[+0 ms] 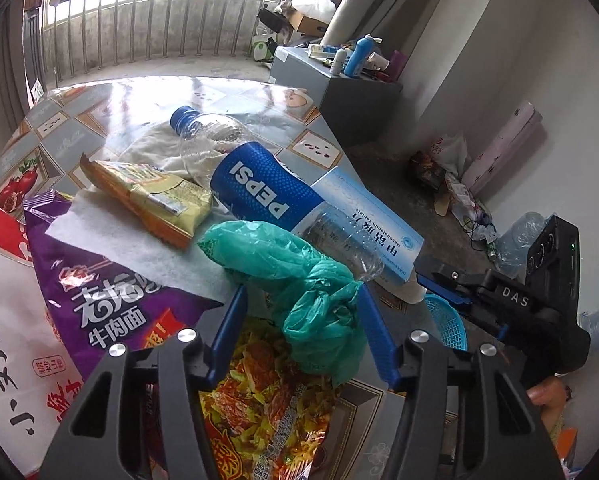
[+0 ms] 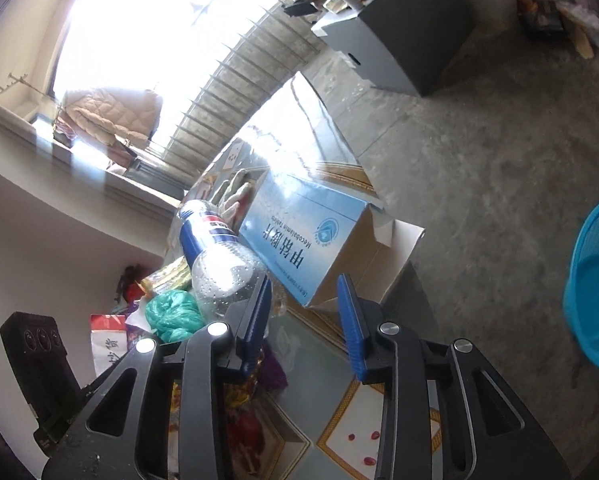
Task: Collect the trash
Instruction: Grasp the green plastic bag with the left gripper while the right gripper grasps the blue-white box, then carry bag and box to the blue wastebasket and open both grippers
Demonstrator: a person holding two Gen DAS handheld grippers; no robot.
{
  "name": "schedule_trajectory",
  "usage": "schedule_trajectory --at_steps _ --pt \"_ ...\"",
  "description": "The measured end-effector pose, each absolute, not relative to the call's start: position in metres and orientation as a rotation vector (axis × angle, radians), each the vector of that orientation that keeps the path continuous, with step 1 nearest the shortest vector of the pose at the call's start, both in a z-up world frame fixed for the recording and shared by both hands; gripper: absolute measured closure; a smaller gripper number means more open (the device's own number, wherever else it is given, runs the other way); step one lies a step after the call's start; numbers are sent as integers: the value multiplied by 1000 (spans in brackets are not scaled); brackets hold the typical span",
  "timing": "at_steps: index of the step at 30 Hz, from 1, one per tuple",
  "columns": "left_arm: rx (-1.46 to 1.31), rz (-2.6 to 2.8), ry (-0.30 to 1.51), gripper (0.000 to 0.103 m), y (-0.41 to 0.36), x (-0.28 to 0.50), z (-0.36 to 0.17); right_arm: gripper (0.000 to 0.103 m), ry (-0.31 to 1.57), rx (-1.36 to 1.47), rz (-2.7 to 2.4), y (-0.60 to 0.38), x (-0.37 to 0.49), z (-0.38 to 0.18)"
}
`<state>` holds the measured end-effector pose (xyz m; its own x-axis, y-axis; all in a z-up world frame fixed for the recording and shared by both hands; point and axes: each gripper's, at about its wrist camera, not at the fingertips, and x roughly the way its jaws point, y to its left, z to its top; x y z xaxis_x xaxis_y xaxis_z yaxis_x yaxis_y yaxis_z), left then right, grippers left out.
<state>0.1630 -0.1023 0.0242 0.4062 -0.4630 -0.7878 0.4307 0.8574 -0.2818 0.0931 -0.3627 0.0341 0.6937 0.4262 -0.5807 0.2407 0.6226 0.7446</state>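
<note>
Left wrist view: left hand-held gripper point(image 1: 301, 312) down low over the counter point(image 1: 79, 120), blue fingers point(image 1: 373, 332) apart on either side of a crumpled green plastic bag point(image 1: 299, 276). Right finger looks to be touching the bag, left one just beside it, so not really clamped on it. Under the bag, a bright noodle wrapper point(image 1: 259, 392); left of that, a purple noodle packet point(image 1: 111, 292) with a white tissue point(image 1: 139, 240) over its top edge. Yellow snack wrapper point(image 1: 151, 196) on the tissue. Empty Pepsi bottle point(image 1: 251, 184) lying on its side behind the bag, base resting against a blue-and-white medicine box point(image 1: 375, 216). Right hand-held gripper point(image 1: 499, 300) off at the right edge, with a blue mesh basket point(image 1: 447, 320) peeking out below it.

Right wrist view, heavily tilted: right hand-held gripper point(image 2: 305, 312) with fingers partly apart, nothing gripped between them. Open corner of the medicine box point(image 2: 299, 232) just past the tips, bottle point(image 2: 219, 268) base right against the left finger. Green bag point(image 2: 175, 314) further left, basket point(image 2: 595, 280) down on the concrete floor point(image 2: 479, 160), well apart from the counter point(image 2: 379, 420).
</note>
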Motion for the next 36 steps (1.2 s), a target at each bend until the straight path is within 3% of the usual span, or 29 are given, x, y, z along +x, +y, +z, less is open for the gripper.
schedule_trajectory --at_steps 6,9,17,19,24,36 --pt "-47 -583 1023 64 -104 160 24 77 849 987 142 -371 104 24" --pt "-40 -584 1022 66 -107 159 23 78 854 1023 152 -373 107 19" --pt "-52 -593 1015 71 -104 155 22 94 835 1098 191 -373 113 10" --pt "-53 -594 1007 77 -103 154 24 100 817 1114 205 -374 112 12" --pt "-62 -622 986 83 -101 150 30 102 765 1144 233 -375 105 18" --pt "-72 -697 897 85 -101 129 60 103 656 1095 186 -380 68 55"
